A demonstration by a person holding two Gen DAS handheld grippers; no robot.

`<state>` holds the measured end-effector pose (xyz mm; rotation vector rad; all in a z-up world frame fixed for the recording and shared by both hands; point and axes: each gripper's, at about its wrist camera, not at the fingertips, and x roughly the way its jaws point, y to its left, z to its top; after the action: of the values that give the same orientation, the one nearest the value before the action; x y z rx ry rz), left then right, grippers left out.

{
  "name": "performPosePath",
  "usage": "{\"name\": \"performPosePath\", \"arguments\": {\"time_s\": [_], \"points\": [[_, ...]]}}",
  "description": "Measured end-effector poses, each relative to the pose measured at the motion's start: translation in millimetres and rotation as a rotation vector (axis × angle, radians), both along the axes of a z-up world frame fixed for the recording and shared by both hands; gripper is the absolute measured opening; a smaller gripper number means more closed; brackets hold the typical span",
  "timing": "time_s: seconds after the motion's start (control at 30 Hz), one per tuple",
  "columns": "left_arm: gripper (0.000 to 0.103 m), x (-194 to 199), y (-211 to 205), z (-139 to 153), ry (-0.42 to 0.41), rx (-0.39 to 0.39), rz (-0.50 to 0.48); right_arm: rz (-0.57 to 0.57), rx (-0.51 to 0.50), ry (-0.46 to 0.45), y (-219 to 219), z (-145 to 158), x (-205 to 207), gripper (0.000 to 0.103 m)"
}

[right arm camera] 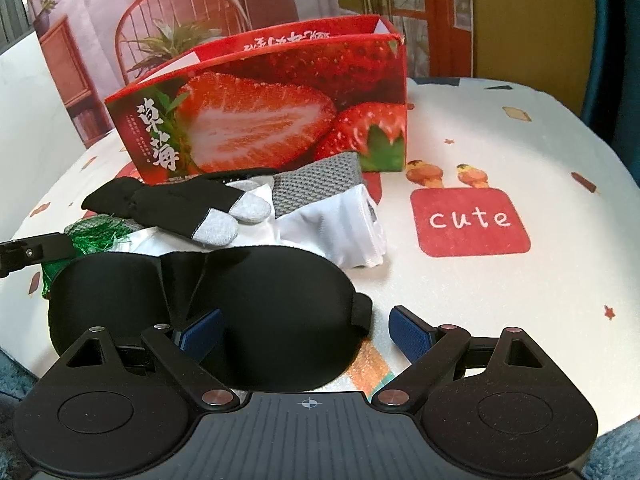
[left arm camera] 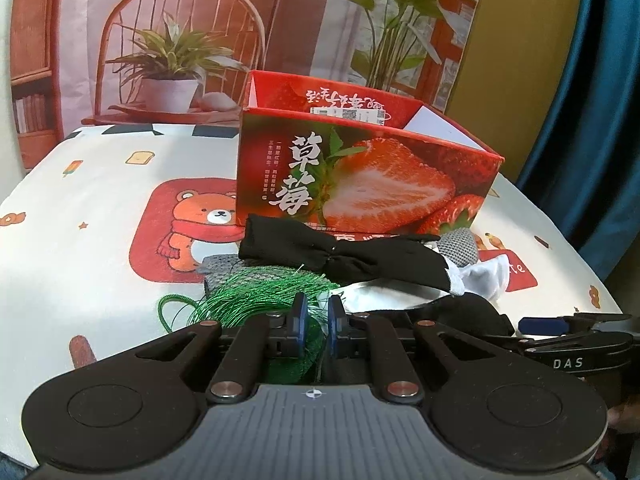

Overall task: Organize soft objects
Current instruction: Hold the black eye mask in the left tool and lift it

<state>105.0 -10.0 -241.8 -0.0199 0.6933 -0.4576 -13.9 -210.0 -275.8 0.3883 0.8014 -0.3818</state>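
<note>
My left gripper (left arm camera: 317, 320) is shut on a bunch of green mesh netting (left arm camera: 256, 296), which also shows at the left of the right wrist view (right arm camera: 100, 232). My right gripper (right arm camera: 308, 328) is open over a black padded eye mask (right arm camera: 260, 304); one cup of the mask lies between its blue pads (right arm camera: 412, 334), unpressed. Behind lie a black glove with grey fingertips (right arm camera: 172, 204), a grey knitted piece (right arm camera: 316, 184) and a white cloth (right arm camera: 340, 228), heaped together. A red strawberry-print box (left arm camera: 360, 176) stands open-topped just behind the heap.
Everything rests on a table under a white cartoon-print cloth (right arm camera: 480, 320) with a red "cute" patch (right arm camera: 472, 222) to the right of the heap. A printed backdrop of a chair and plants (left arm camera: 180, 40) hangs behind the table. A blue curtain (left arm camera: 600, 120) hangs at the right.
</note>
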Motion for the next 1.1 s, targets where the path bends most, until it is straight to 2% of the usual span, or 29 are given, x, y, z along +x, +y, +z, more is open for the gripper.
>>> {"name": "performPosePath", "arguments": {"time_s": [0.2, 0.3, 0.37, 0.43, 0.53, 0.77, 0.97, 1.1], "points": [[0.015, 1.1, 3.9, 3.7, 0.018, -0.045, -0.025, 0.035, -0.023, 0.018, 4.5, -8.4, 10.1, 0.087], [0.026, -0.2, 8.9, 10.0, 0.038, -0.080, -0.031, 0.051, -0.034, 0.024, 7.7, -8.7, 12.7, 0.087], [0.041, -3.7, 13.3, 13.9, 0.049, -0.100, -0.024, 0.050, -0.034, 0.025, 8.0, -8.5, 13.1, 0.087], [0.045, -6.6, 17.5, 16.7, 0.078, -0.117, -0.013, 0.050, -0.031, 0.024, 8.0, -8.2, 12.8, 0.087], [0.045, -10.1, 21.7, 19.4, 0.123, -0.128, -0.014, 0.050, -0.026, 0.023, 7.4, -7.8, 12.3, 0.086], [0.045, -23.2, 12.8, 8.6, 0.217, -0.052, -0.057, 0.051, -0.013, 0.015, 6.7, -7.1, 11.0, 0.085], [0.045, -8.9, 12.2, -9.6, 0.288, -0.034, -0.024, 0.057, -0.014, 0.013, 7.4, -7.6, 10.9, 0.085], [0.045, -4.7, 7.1, -19.5, 0.311, -0.025, -0.041, 0.065, -0.016, 0.011, 8.9, -7.9, 11.1, 0.085]]}}
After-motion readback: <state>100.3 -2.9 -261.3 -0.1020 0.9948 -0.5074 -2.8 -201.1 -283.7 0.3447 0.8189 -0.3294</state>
